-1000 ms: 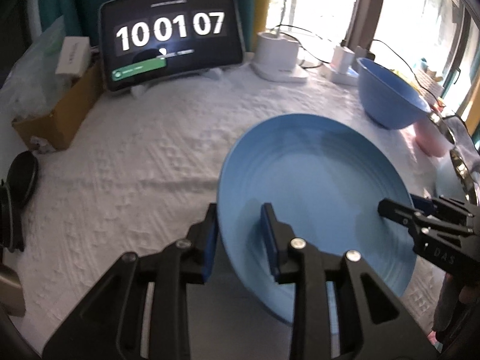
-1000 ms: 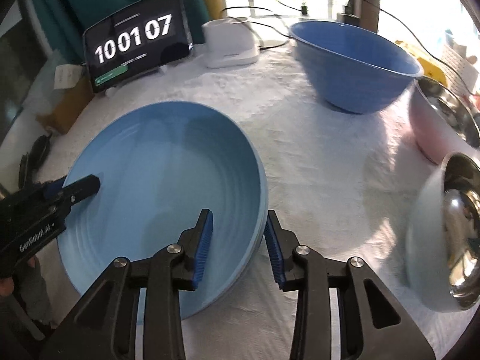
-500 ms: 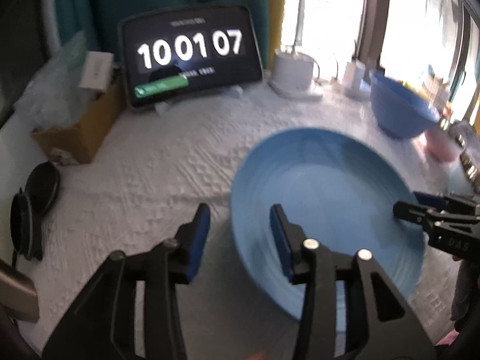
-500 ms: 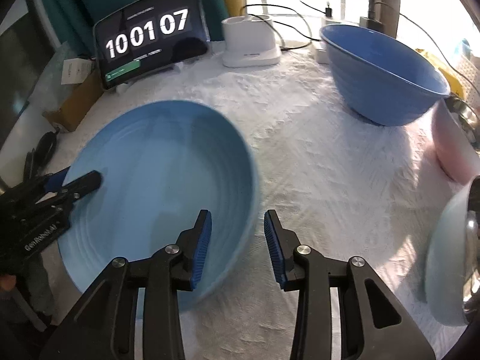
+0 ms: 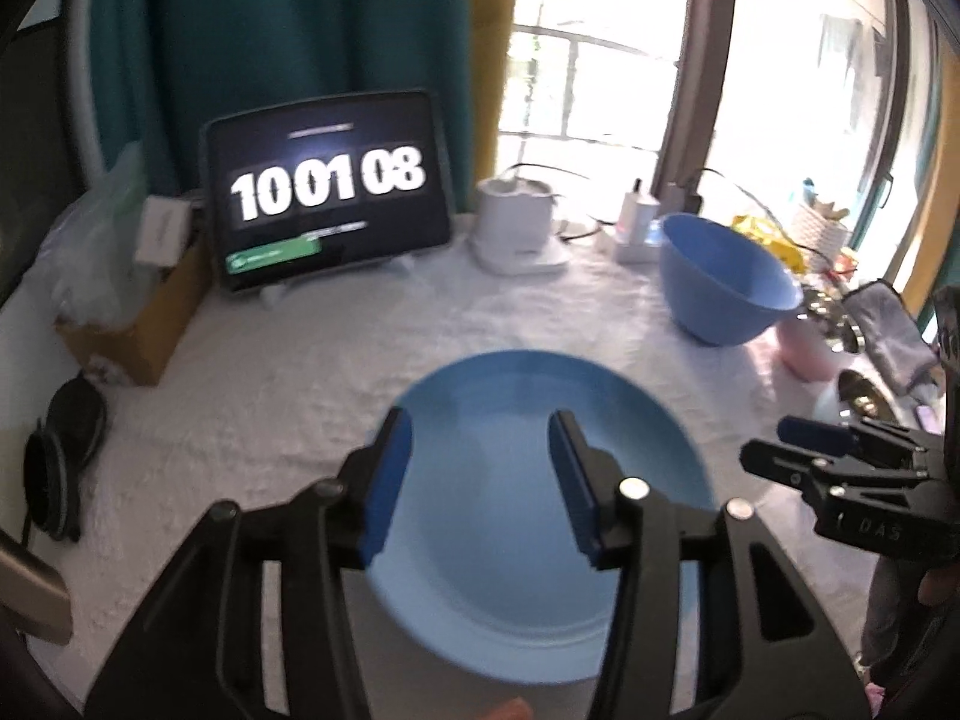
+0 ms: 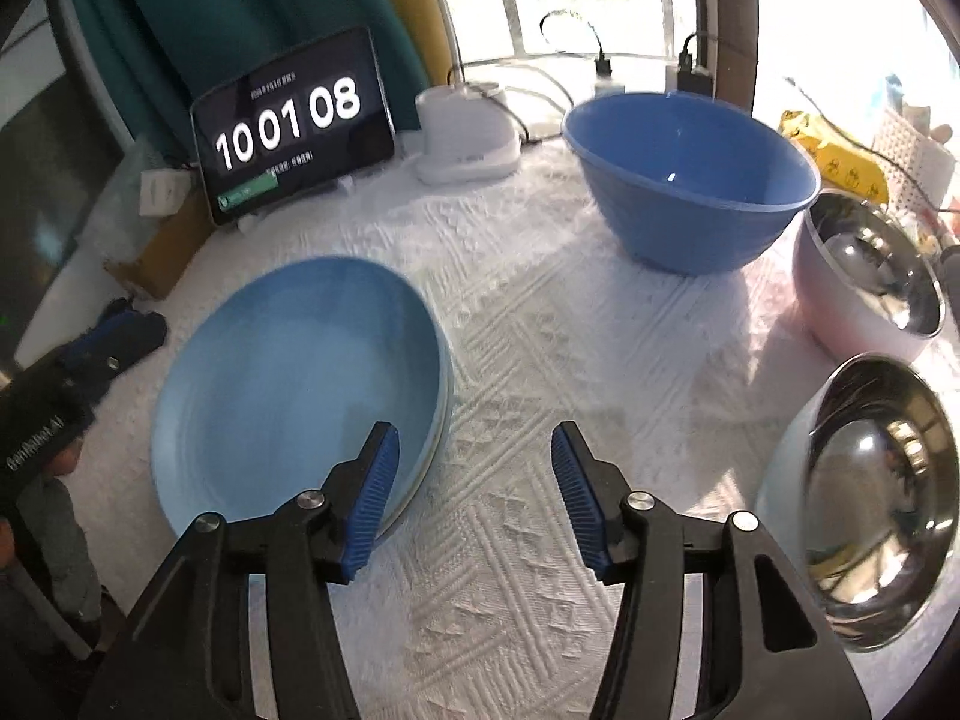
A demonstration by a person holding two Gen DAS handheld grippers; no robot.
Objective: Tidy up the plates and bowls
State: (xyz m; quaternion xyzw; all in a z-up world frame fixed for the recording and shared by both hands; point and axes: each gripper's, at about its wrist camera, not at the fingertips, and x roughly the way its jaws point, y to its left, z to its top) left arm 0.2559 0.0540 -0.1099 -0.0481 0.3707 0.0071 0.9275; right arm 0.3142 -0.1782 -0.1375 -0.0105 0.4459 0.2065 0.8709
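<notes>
Two grippers, left gripper and right gripper, jaws just opened, empty; blue plate placed on table. Blue bowl and steel bowls still unstacked.

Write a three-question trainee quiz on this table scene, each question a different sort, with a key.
1. True or false: the right gripper is clamped on the rim of the blue plate.
2. Multiple choice: what stands nearest the tablet clock on the table's far side? A) white device B) pink steel-lined bowl C) a mug
3. Fill in: the deep blue bowl rests on a white ____.

Key
1. False: both grippers' jaws have just been opening; the right one's stand apart, gripping nothing, its left finger over the plate's edge.
2. A
3. Tablecloth
</notes>
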